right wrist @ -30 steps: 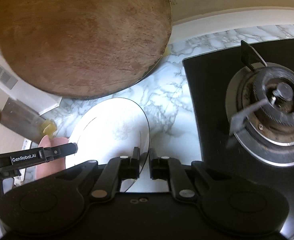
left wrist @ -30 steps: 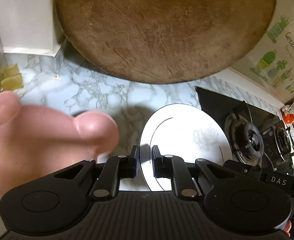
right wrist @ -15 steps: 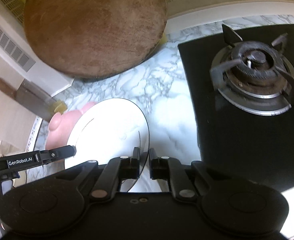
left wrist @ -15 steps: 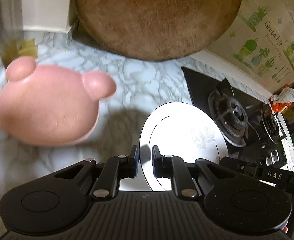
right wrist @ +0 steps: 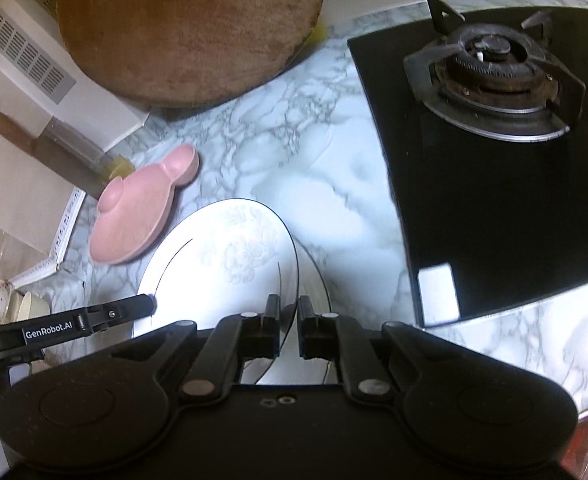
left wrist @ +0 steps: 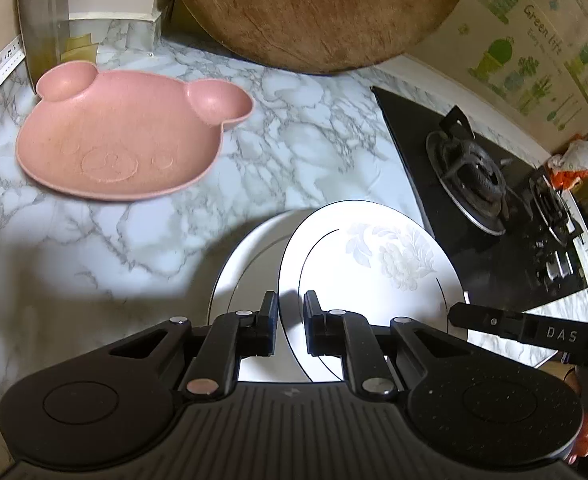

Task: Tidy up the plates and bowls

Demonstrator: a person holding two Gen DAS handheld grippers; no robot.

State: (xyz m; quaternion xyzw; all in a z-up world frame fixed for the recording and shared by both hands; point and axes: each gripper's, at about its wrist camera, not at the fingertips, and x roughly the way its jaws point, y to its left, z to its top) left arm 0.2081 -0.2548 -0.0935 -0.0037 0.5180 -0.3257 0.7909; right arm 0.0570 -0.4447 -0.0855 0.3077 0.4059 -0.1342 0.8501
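Spanning the whole scene is a marble-pattern bench (left wrist: 294,152), w/ a black gas hob (left wrist: 494,216) set into its right side. A big round wooden board (left wrist: 318,12) is leaned upright against the wall at the far edge, approx. centre. A cleaver (right wrist: 50,140) w/ a wooden handle is seen standing at the far left, beside a white vent box (right wrist: 26,52).

A pink bear-shaped plate (left wrist: 126,140) is laid flat on the bench at far left, well apart from both tools.

A white floral plate (left wrist: 374,264) is held near the cameras, between the two tools, tilted and raised off the bench. A second white plate (left wrist: 246,264) is seen just under and to its left in the left wrist view; whether the two touch can't be told.

Left tool (left wrist: 291,326): fingers narrowed to a small gap, w/ the floral plate's left rim passing between them; it is gripped there. Right tool (right wrist: 288,330): fingers likewise nearly closed, w/ the plate's right rim caught between them. Each tool's tip is visible in the other's view, at opposite edges of the plate.
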